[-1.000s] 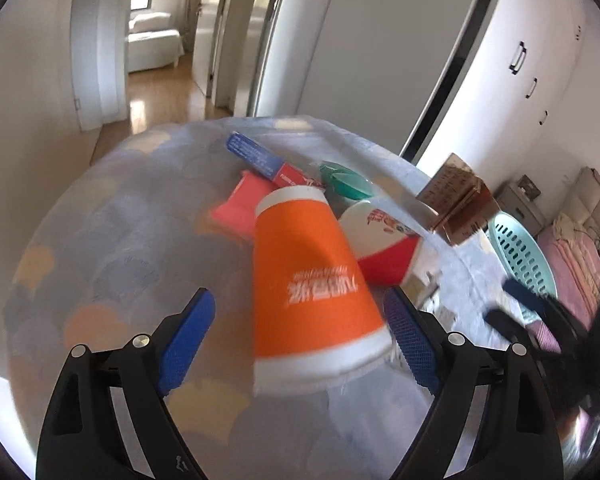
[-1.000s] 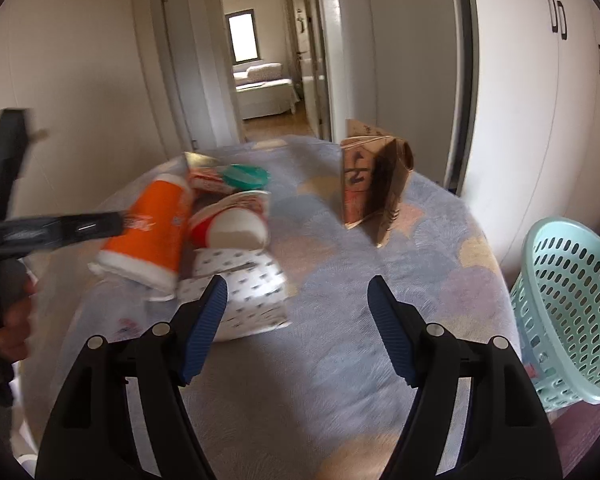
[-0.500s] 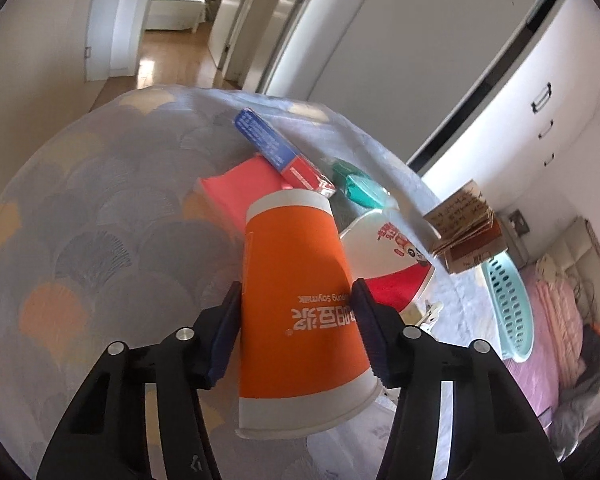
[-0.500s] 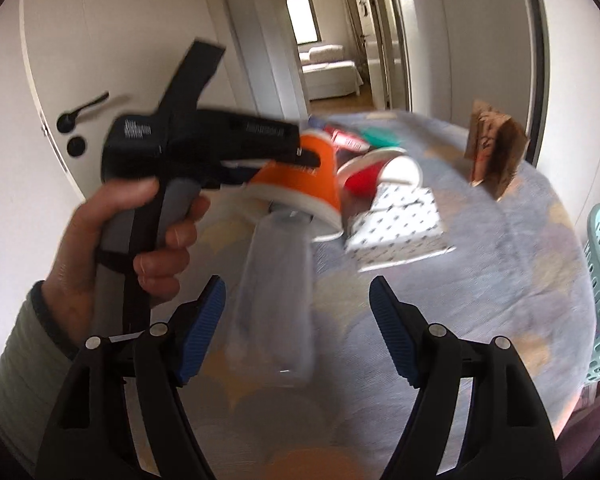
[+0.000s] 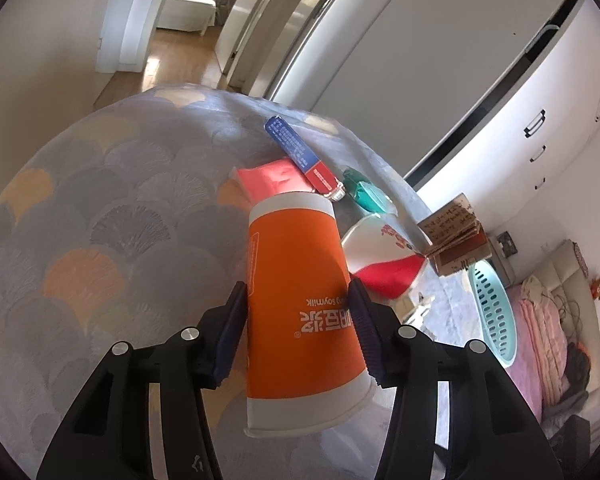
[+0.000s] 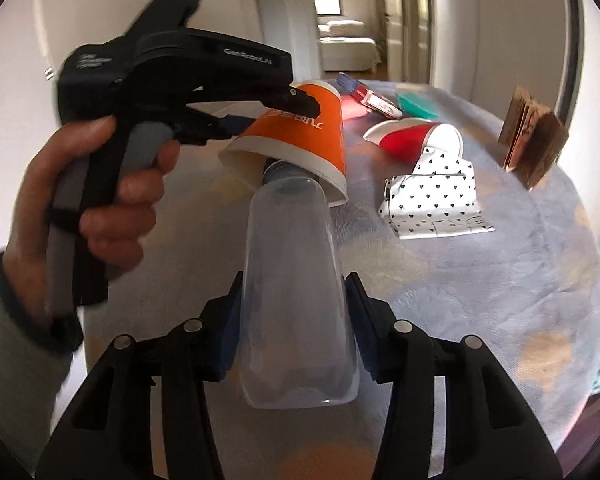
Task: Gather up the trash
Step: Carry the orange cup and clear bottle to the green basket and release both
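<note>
Left wrist view: left claw (image 5: 298, 316) pinches an orange paper cup (image 5: 300, 300) — right claw (image 6: 294, 312) clamps a clear plastic bottle (image 6: 296, 292), neck inside the cup; red-white cup (image 6: 414, 142) lies beyond.

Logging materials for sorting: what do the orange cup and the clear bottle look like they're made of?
Orange cup: likely coated paper, with a matte printed wall, white bands and a rolled rim.
Clear bottle: apparently thin plastic, translucent and slightly cloudy, so the table shows through.
</note>
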`<state>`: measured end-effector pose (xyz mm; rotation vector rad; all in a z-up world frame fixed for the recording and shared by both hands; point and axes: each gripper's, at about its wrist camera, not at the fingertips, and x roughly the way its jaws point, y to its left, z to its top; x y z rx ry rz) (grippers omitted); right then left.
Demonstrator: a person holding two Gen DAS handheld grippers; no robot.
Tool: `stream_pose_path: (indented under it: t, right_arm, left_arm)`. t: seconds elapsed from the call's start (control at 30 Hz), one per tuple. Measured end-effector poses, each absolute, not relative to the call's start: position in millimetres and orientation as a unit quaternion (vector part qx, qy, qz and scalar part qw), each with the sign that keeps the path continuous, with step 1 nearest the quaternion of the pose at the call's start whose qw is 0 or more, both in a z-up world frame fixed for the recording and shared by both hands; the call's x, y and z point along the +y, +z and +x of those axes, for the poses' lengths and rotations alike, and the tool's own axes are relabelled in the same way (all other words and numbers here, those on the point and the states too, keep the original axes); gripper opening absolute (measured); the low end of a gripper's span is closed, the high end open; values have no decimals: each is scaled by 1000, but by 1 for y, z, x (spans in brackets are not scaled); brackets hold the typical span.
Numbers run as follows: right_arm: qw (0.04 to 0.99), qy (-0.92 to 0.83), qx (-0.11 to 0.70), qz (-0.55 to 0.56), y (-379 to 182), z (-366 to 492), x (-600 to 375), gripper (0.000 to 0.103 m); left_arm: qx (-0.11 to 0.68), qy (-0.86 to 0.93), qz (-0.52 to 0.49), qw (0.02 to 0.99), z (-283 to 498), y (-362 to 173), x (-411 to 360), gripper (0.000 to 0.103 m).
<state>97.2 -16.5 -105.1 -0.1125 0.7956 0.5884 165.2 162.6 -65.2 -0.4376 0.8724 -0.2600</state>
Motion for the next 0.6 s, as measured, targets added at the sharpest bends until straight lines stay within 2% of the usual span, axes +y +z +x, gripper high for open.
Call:
stream_pose_path:
  t: [0.23, 0.6]
  right_arm:
    - [880, 277, 375, -92, -104, 66, -50, 45]
    - [920, 160, 356, -25, -93, 80, -131, 44]
  left_arm:
    - [420, -119, -197, 878, 157, -66, 168, 49]
    - [441, -166, -95, 877, 115, -59, 131, 49]
